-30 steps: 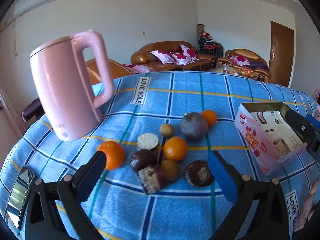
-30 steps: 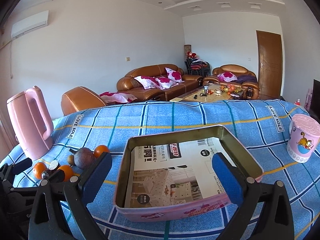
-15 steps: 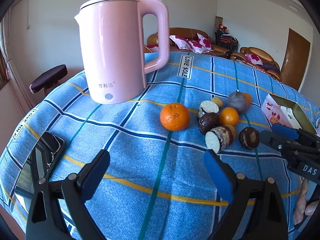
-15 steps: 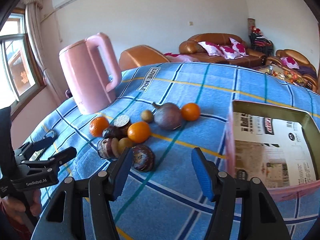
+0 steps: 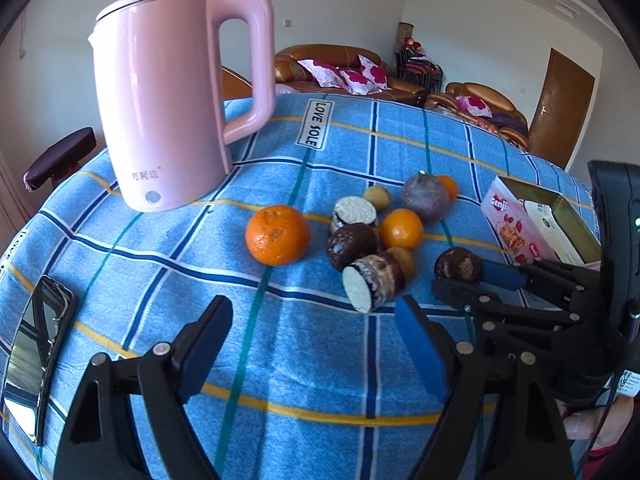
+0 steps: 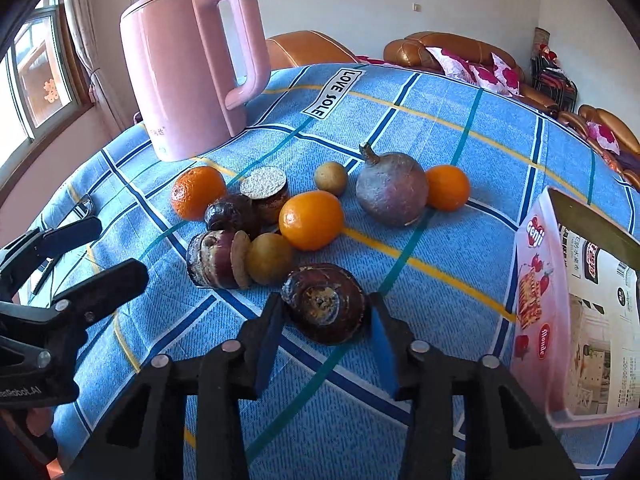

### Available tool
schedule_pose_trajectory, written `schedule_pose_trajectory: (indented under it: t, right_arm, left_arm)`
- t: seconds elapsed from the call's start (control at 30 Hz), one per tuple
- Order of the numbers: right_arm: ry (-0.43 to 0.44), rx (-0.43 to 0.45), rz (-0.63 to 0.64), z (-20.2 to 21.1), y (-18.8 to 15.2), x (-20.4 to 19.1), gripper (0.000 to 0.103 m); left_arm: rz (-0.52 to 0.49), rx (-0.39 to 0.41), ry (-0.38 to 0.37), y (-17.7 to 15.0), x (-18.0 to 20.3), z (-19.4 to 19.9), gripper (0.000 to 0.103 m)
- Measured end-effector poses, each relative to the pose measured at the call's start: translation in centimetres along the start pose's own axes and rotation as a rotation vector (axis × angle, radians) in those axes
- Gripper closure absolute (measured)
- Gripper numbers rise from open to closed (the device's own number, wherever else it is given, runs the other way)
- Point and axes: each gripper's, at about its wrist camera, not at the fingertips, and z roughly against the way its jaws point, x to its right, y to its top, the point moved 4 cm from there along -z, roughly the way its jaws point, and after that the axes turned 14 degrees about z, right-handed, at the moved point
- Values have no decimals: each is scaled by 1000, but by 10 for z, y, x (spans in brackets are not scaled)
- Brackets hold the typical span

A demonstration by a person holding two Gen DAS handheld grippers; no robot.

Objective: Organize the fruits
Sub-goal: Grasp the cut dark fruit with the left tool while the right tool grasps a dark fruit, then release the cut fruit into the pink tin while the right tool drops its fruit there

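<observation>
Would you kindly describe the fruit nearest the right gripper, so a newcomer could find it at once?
Start at the pink tin on the blue checked cloth. Toward the fruit pile lies a dark brown round fruit, between the closing right gripper. Unlike its neighbours, it sits apart, showing a rough tan patch.

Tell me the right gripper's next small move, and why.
Probably finish closing, then lift. The right gripper has its jaws closing around the dark round fruit, which sits between them on the tablecloth. The open pink tin waits just to its right.
</observation>
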Motion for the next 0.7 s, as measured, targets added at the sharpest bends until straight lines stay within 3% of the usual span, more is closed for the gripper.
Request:
schedule_pose_trajectory:
  t: [0.17, 0.3, 0.4, 0.5, 0.57, 0.7]
  right_arm:
    - [-70, 156, -48, 37, 2, 24, 61]
    - [-94, 243, -108, 61, 1, 45, 60]
    - [-107, 251, -132, 68, -3, 57, 60]
    - [-100, 233, -157, 65, -7, 66, 60]
    - [-102, 227, -170, 63, -8, 70, 60]
    - [-109, 236, -187, 66, -8, 73, 60]
  left_arm:
    - [-9, -41, -30, 0, 19, -13, 38]
    - [-5, -97, -45, 0, 30, -30, 43]
    - [-18, -130, -13, -1, 35, -45, 46]
    - [-71, -92, 47, 0, 39, -49, 48]
    - [-71, -89, 35, 0, 34, -46, 59]
    - [-32, -90, 4, 0, 18, -41, 59]
